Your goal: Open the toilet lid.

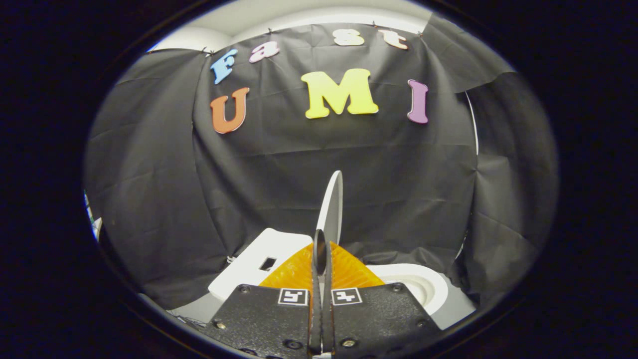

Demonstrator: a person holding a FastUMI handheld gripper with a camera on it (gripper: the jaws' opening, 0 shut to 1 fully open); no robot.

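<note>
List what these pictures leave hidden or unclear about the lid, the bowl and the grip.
- Toilet lid: seen edge-on, upright; its lower edge sits behind the gripper, whose fingers are nearly closed on it; pad contact is unclear.
- Toilet bowl: near part covered by the gripper body.
- Tank: partly behind the fingers.

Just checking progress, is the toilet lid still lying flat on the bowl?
No, the lid stands upright on edge, pinched in the claw, with the open bowl beside it.
</note>
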